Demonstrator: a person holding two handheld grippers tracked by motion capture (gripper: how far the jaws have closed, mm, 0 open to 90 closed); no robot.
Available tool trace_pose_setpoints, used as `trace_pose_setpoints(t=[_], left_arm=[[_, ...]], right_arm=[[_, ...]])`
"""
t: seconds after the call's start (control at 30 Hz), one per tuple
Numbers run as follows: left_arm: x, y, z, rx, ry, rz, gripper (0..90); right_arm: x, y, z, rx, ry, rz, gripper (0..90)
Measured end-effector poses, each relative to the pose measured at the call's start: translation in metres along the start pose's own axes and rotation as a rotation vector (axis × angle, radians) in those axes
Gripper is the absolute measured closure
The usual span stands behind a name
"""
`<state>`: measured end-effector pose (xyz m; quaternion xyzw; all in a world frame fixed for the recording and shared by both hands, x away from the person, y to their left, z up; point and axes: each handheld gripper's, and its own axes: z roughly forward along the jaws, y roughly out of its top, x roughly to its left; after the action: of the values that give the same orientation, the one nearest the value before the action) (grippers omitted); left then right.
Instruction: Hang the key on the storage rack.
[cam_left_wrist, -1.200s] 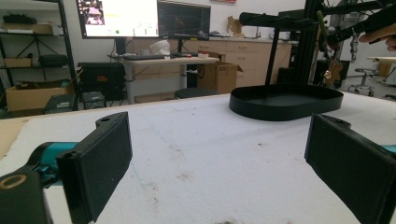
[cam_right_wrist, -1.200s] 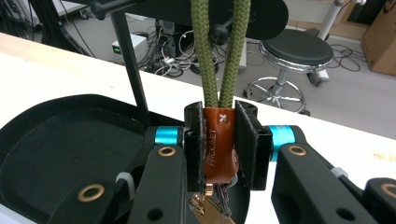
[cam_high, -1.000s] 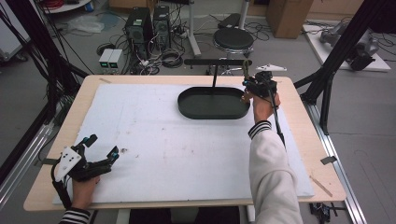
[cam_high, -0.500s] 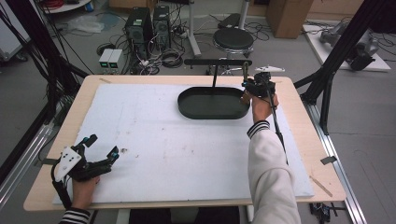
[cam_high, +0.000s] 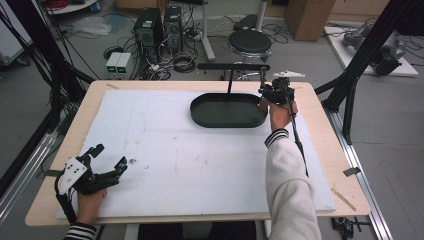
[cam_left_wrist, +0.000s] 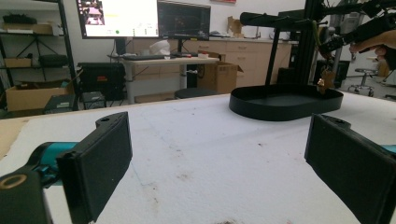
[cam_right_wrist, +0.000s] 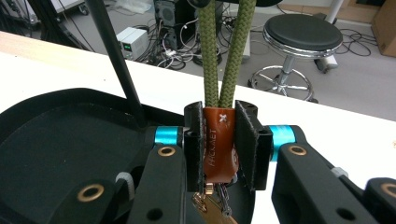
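Partly hidden keys (cam_right_wrist: 212, 205) below leather tag (cam_right_wrist: 218, 144)

White sleeve (cam_high: 291, 185), striped cuff (cam_high: 276, 136)

Two grippers are in hand: the left gripper (cam_high: 107, 167) and the right gripper (cam_right_wrist: 219, 147). One black oval tray (cam_high: 210, 119) sits on one white mat (cam_high: 175, 150), which covers one wooden table (cam_high: 330, 145). One black stand (cam_high: 233, 66) rises from the tray. One key fob (cam_right_wrist: 218, 144) of brown leather carries one loop of green cord (cam_right_wrist: 226, 51), seen as two strands, and one brass key (cam_right_wrist: 212, 210). Beyond the table stands one round stool (cam_high: 250, 41), and two computer towers (cam_high: 159, 22) rest on the floor
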<state>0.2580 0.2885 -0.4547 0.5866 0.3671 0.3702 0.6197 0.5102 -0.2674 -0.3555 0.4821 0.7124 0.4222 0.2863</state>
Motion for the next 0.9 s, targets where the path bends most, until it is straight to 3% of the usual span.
trace_pose_setpoints(t=[0.07,0.1,0.17,0.2,0.27,0.4,0.6,0.67,0.8,0.9], left_arm=[[0.000,0.000,0.000,-0.001,0.000,-0.001,7.9],[0.000,0.000,0.000,0.000,0.001,0.000,7.9],[0.000,0.000,0.000,0.000,0.001,0.001,7.9],[0.000,0.000,0.000,0.002,0.001,0.004,7.9],[-0.001,0.000,0.000,-0.001,-0.001,0.002,7.9],[-0.001,0.000,0.000,-0.002,-0.001,0.004,7.9],[-0.001,0.000,0.000,-0.001,0.000,0.008,7.9],[-0.001,0.000,0.000,0.000,0.000,0.009,7.9],[-0.001,0.000,0.000,0.001,0.000,0.010,7.9],[-0.001,0.000,0.000,0.003,0.000,0.012,7.9]], right_arm=[[0.000,0.000,0.000,0.001,0.003,0.000,65.7],[0.000,0.000,0.001,-0.002,0.009,-0.012,50.6],[0.000,-0.003,0.006,-0.004,0.031,0.025,4.7],[0.001,-0.004,0.006,0.003,0.016,0.033,0.5],[0.001,-0.005,0.003,-0.006,0.014,0.034,0.2],[0.004,-0.007,-0.019,-0.075,0.098,0.032,0.2],[0.008,-0.012,-0.049,-0.136,0.171,-0.025,0.2],[0.008,-0.022,-0.070,-0.185,0.231,-0.046,0.3],[0.008,-0.035,-0.087,-0.220,0.268,-0.070,0.2],[0.006,-0.057,-0.104,-0.283,0.312,-0.087,0.2]])
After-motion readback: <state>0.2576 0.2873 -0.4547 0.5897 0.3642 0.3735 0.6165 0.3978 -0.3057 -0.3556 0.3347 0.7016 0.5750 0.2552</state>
